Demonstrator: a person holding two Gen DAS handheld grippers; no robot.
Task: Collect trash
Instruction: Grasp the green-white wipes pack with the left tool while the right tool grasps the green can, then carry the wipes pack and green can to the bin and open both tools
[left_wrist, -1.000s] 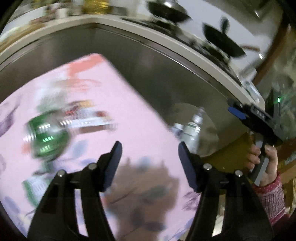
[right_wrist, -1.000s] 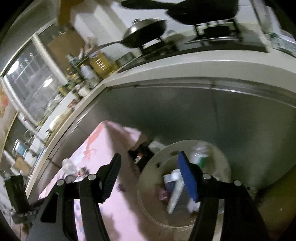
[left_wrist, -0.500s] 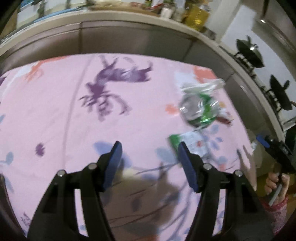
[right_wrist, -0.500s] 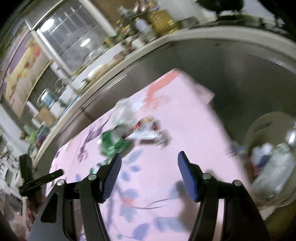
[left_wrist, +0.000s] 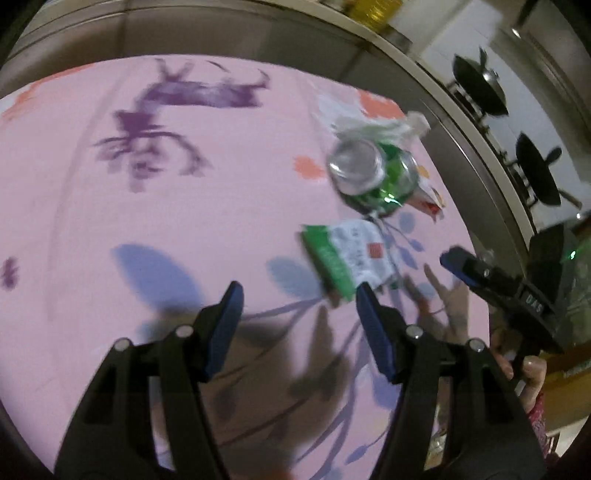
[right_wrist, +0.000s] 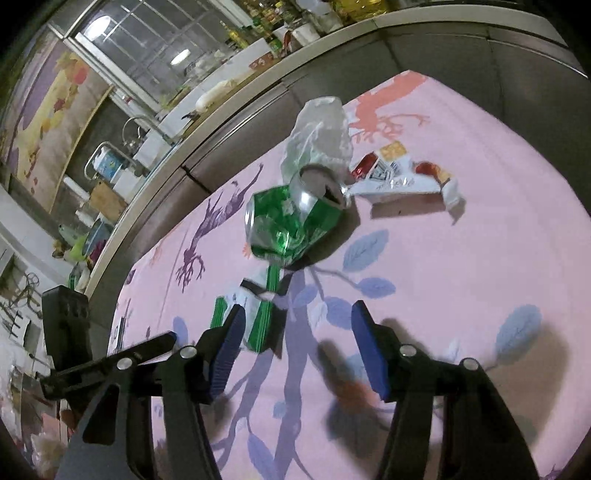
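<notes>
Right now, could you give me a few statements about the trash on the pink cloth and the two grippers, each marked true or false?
1. The crushed green can lies on the pink cloth. True.
2. The left gripper is clamped on the green and white packet. False: nothing is between its jaws; the packet lies ahead of its right fingertip.
3. A crumpled clear plastic bag sits just behind the can. True.
4. The right gripper already holds the can. False: its jaws are closing with nothing between them.
5. The red and white wrapper lies on a plate. False: it lies flat on the cloth beside the can.
</notes>
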